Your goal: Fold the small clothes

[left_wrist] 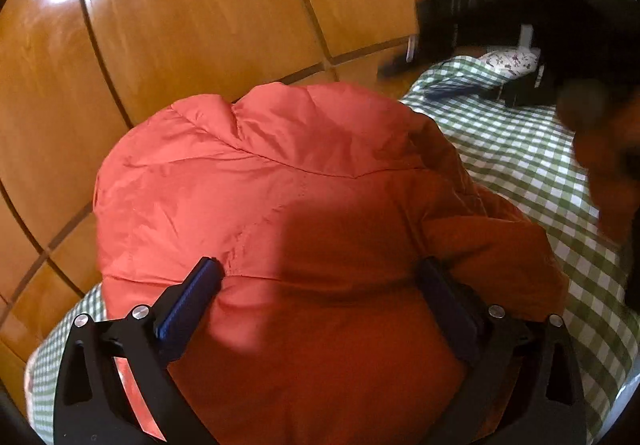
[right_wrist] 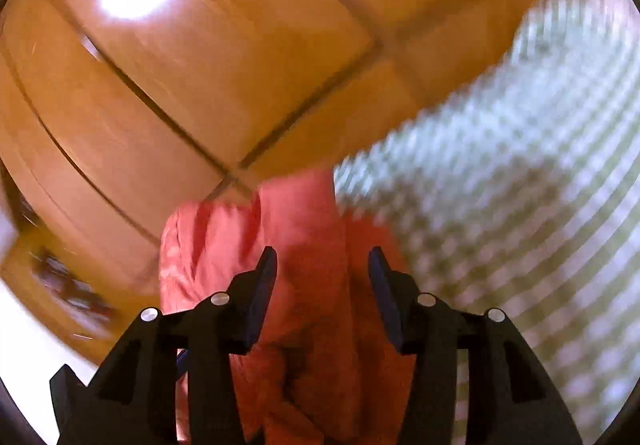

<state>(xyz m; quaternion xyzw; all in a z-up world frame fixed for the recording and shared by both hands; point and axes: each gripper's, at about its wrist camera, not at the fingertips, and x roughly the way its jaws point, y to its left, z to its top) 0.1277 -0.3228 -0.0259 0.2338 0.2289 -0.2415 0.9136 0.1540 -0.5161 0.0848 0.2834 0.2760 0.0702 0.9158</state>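
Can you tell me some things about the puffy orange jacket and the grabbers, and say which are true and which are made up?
1. The orange puffer jacket lies on a green-and-white checked cloth. True.
2. The left gripper has its fingers squeezed tightly together. False: they are spread wide, with jacket between them.
3. The floor is glossy brown tile. True.
4. The right gripper has nothing between its fingers. False: orange jacket fabric sits between them.
5. The jacket is blue. False: it is orange.
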